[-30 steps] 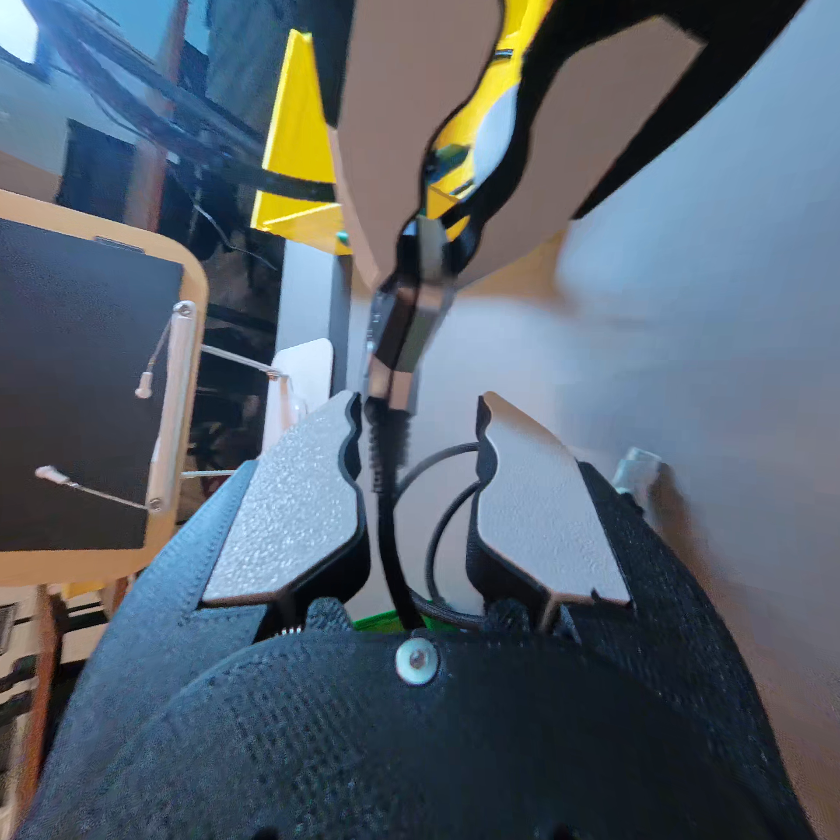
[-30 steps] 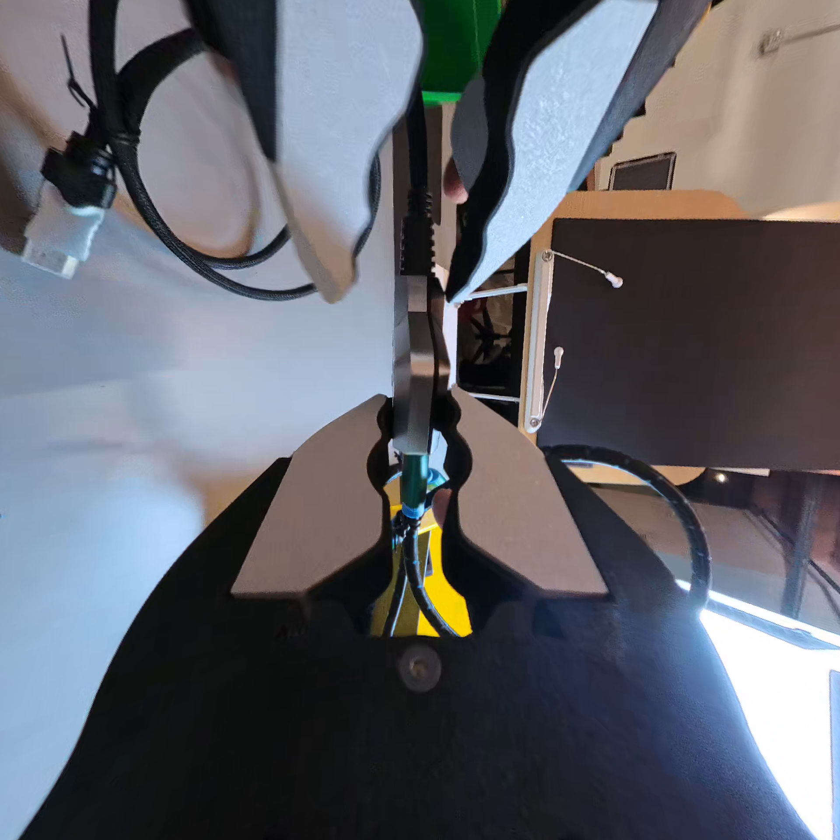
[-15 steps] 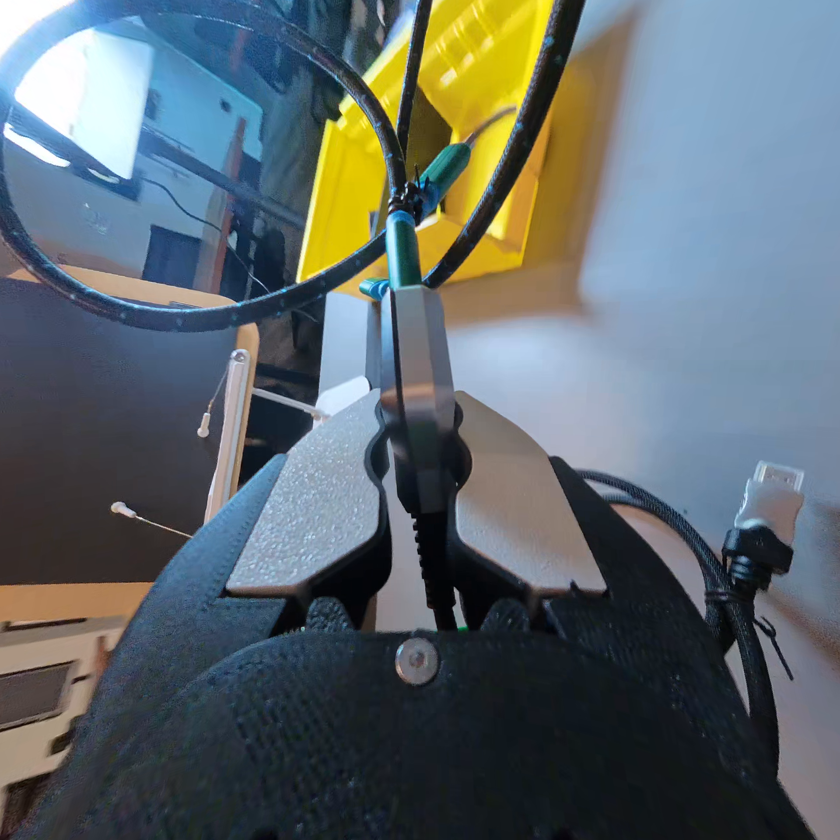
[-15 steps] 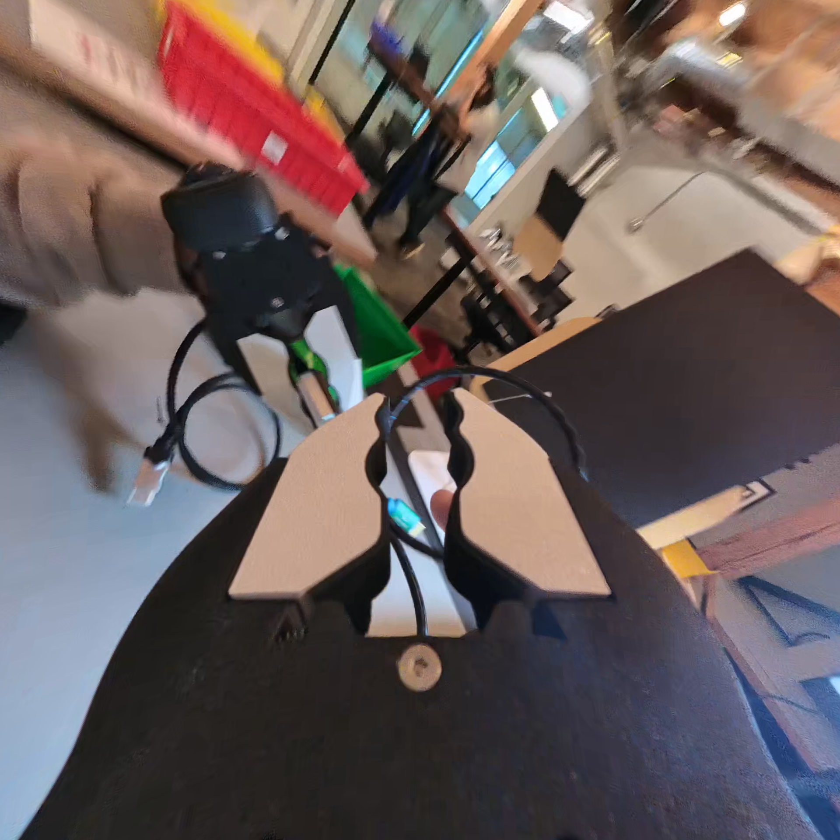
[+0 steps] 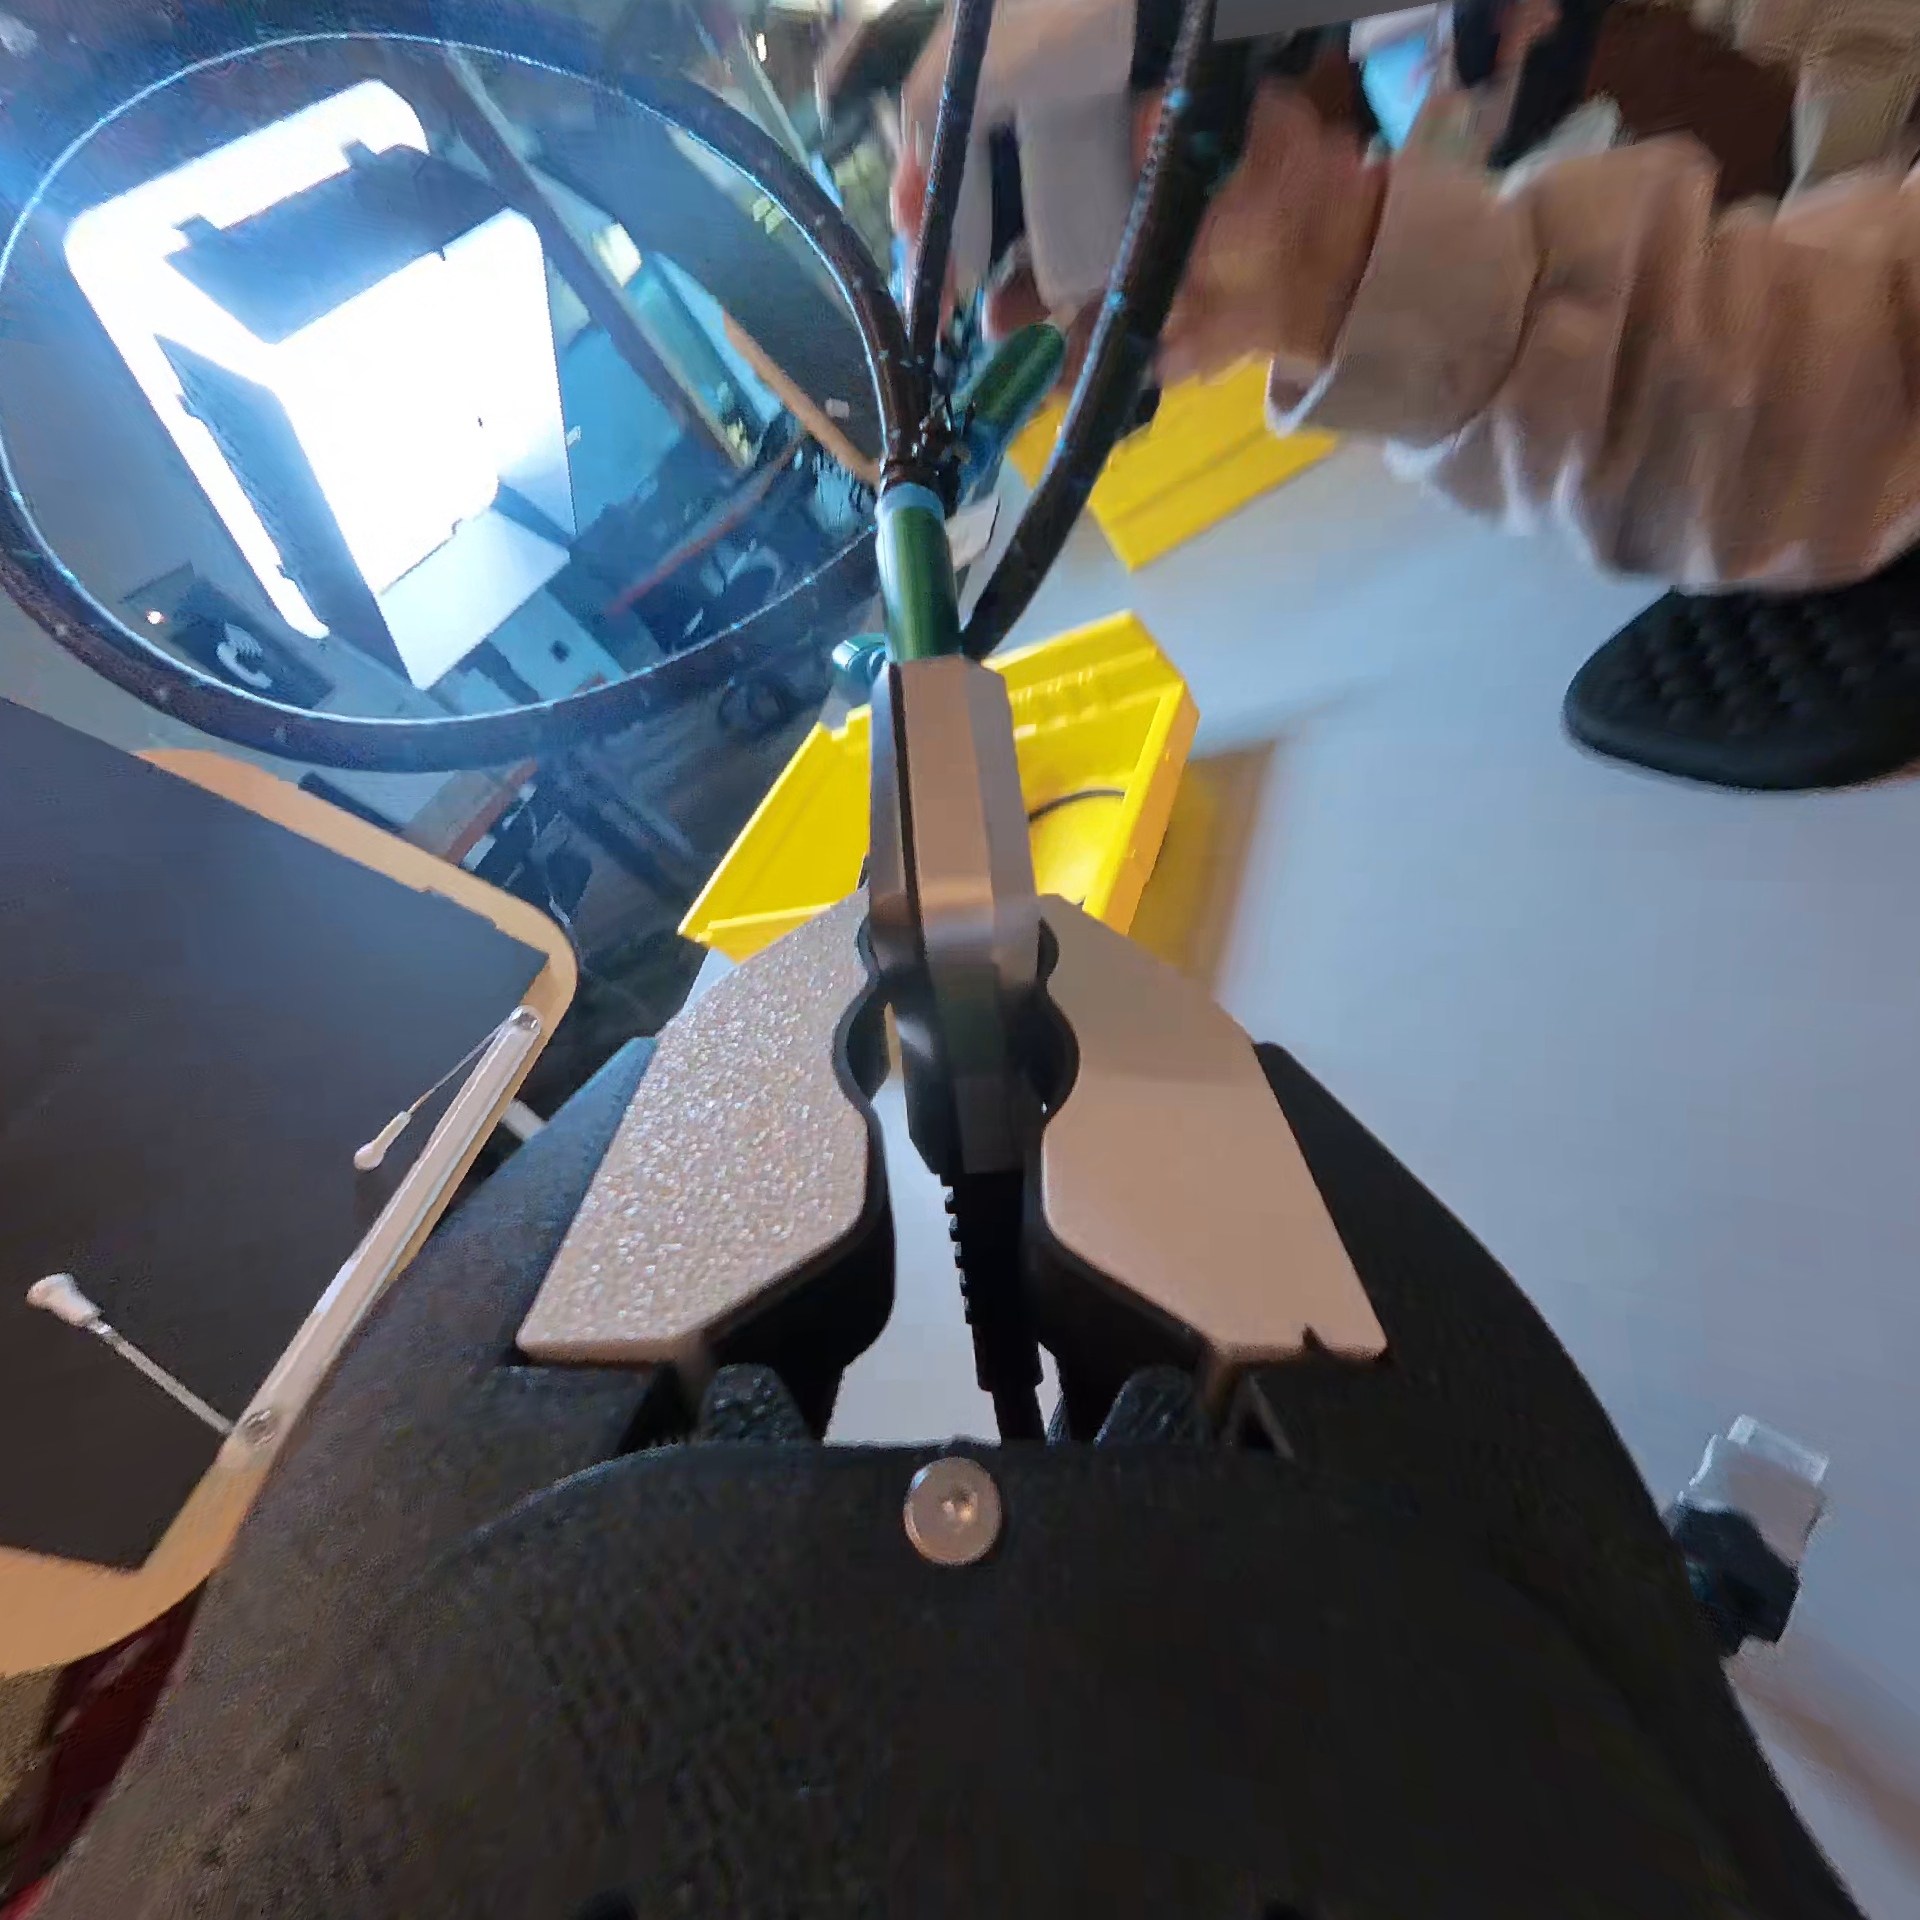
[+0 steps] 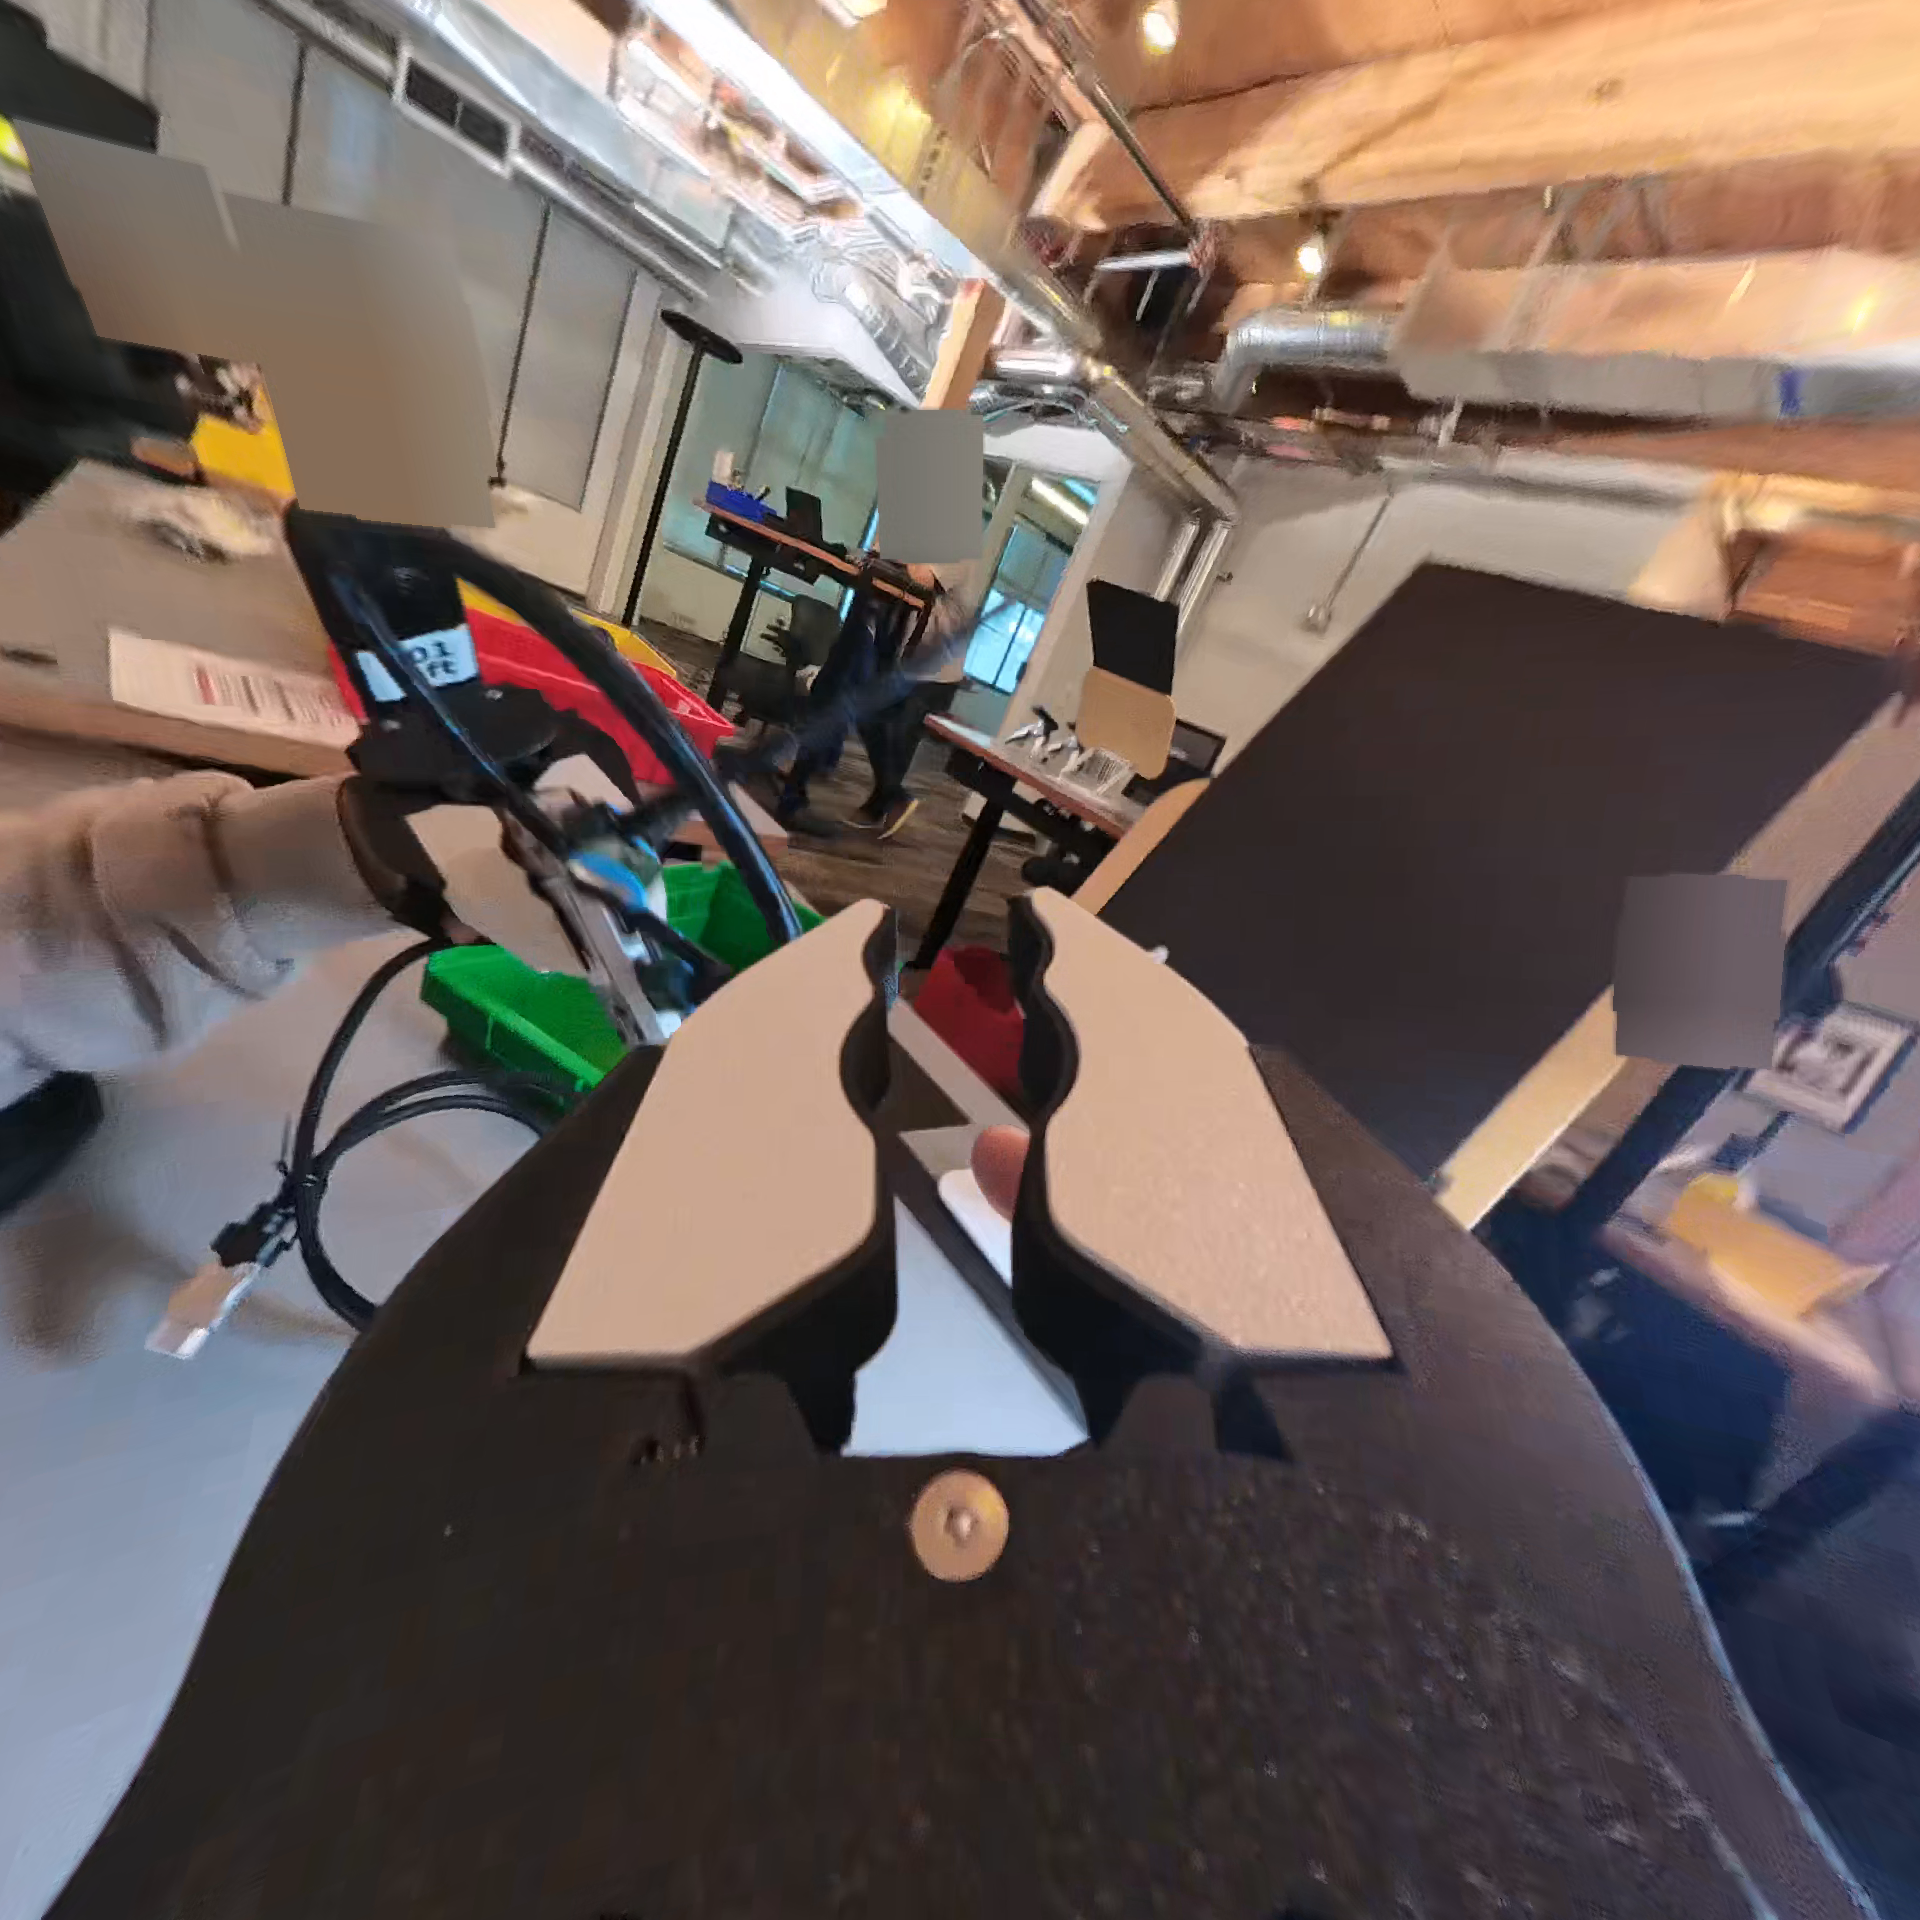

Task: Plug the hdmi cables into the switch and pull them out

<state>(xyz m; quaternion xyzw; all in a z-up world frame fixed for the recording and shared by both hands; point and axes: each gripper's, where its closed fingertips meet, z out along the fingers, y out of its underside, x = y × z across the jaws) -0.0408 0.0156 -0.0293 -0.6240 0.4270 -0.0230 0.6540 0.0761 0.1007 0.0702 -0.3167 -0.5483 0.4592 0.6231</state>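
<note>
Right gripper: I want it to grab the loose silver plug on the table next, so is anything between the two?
Nothing visible blocks it. The right gripper is open and empty; the loose silver plug lies on bare table to its left, beside its coiled black cable.

- The table [image 5: 1558, 1039] is a plain pale grey surface.
- A yellow bin [image 5: 1132, 748] sits on it near the far edge — a thin dark cable lies inside.
- A second yellow bin [image 5: 1195, 457] lies farther back.
- A green bin [image 6: 540, 997] stands on it in the right wrist view.
- A black coiled cable [image 6: 343, 1143] lies just beside the green bin — its silver plug [image 6: 197, 1304] rests flat on the surface.
</note>
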